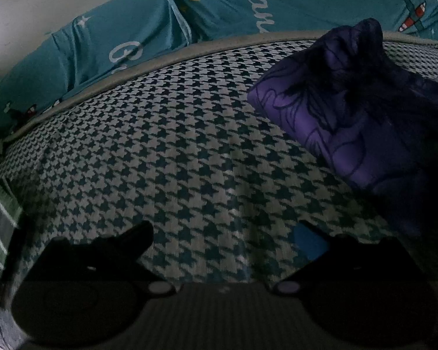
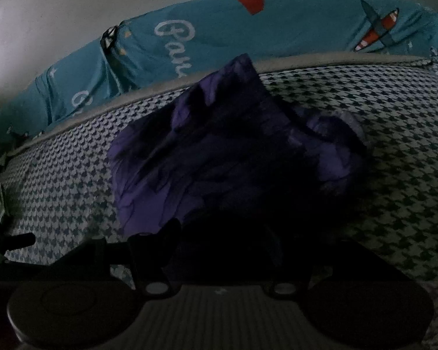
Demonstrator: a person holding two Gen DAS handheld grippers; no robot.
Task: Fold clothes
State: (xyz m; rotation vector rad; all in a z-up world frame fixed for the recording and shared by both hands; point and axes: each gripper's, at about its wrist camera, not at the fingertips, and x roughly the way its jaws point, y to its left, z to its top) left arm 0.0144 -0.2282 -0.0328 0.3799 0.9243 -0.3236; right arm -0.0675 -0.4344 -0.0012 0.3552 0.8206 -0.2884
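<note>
hovering my spread, empty left gripper [image 1: 222,233] over the bed [image 1: 175,151]; right gripper's [image 2: 227,233] fingers hidden under purple garment [image 2: 219,151], can't tell; i'd pinch its near-edge corners evenly.

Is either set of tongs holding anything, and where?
Left tongs: open, empty. Right tongs: purple garment bunched between them; too dark to tell a grip.

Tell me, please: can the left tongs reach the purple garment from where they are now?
Probably yes. The left tongs stand open over bare houndstooth cover, and nothing lies between them and the purple garment.
</note>
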